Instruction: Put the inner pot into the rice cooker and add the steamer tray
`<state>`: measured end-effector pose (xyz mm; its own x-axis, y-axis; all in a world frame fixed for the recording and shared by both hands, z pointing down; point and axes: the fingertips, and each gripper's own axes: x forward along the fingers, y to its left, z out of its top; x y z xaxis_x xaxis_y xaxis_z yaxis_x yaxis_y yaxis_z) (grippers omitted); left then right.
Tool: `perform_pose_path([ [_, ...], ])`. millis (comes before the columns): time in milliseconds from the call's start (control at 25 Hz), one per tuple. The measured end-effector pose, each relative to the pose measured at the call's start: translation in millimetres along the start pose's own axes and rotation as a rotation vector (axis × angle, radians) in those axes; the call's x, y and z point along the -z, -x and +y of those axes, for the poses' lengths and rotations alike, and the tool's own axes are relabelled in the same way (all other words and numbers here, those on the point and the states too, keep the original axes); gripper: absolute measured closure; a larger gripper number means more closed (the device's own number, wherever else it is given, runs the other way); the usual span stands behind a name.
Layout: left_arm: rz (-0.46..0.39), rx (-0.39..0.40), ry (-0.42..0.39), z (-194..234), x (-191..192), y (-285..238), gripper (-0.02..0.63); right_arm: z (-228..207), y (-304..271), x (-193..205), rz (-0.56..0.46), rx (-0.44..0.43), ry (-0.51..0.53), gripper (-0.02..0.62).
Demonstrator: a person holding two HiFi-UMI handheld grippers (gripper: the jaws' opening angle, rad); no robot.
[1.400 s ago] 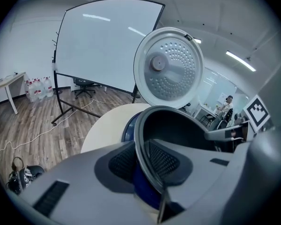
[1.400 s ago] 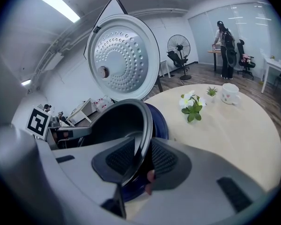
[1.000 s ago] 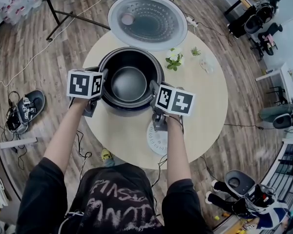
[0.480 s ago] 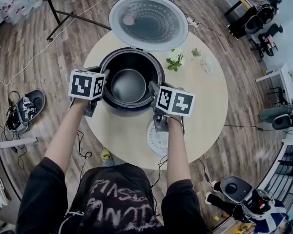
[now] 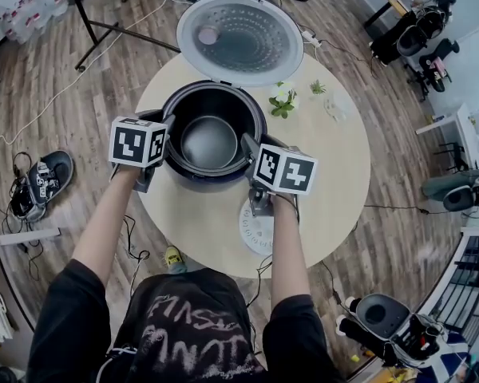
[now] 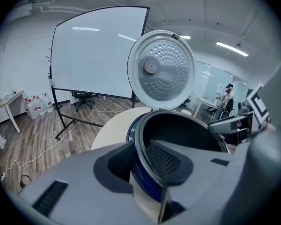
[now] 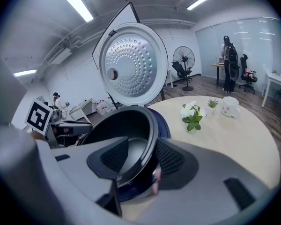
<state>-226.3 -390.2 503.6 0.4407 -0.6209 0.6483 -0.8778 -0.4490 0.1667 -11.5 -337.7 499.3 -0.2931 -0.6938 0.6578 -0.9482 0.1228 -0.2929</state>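
The dark inner pot [image 5: 210,140] sits inside the dark blue rice cooker [image 5: 193,179] on the round table, with the lid [image 5: 239,38] standing open behind it. My left gripper [image 5: 167,131] is at the pot's left rim. In the left gripper view its pads [image 6: 165,159] close on the rim of the pot [image 6: 187,130]. My right gripper [image 5: 248,145] straddles the right rim, its jaws opening. In the right gripper view a gap shows between the pads [image 7: 171,156] and the pot [image 7: 117,130]. The white perforated steamer tray [image 5: 258,230] lies flat on the table under my right hand.
A small white flower plant [image 5: 283,98], a tiny green plant [image 5: 318,88] and a cup [image 5: 336,106] stand on the table [image 5: 335,174] to the right of the cooker. Around the table are a whiteboard stand, cables, sandals and office chairs on the wood floor.
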Motion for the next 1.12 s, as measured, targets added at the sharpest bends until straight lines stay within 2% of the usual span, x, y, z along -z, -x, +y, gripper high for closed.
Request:
perform_pose_path([
  [280, -0.055, -0.004, -0.036, -3.5, -15.1, 15.0, 0.486, 2.2, 15.9, -8.7, -0.057, -0.003, 0.004, 0.405],
  [440, -0.092, 0.016, -0.043, -8.6, -20.9, 24.2, 0.486, 1.8, 31.3, -15.4, -0.127, 0.022, 0.023, 0.417],
  [600, -0.137, 0.035, -0.06, -17.8, -28.8, 35.7, 0.492, -1.2, 49.8, -17.5, -0.182, 0.057, 0.013, 0.451],
  [800, -0.207, 0.063, -0.078, -32.1, -34.9, 58.4, 0.536, -2.1, 83.1, -13.0, -0.248, 0.115, 0.003, 0.517],
  [920, -0.254, 0.079, -0.081, -39.1, -36.4, 74.2, 0.593, -2.2, 106.5, -6.2, -0.287, 0.149, 0.003, 0.572],
  [1120, -0.316, 0.146, -0.083, -55.2, -33.8, 94.3, 0.595, -5.1, 147.0, 11.9, -0.336, 0.215, 0.002, 0.591],
])
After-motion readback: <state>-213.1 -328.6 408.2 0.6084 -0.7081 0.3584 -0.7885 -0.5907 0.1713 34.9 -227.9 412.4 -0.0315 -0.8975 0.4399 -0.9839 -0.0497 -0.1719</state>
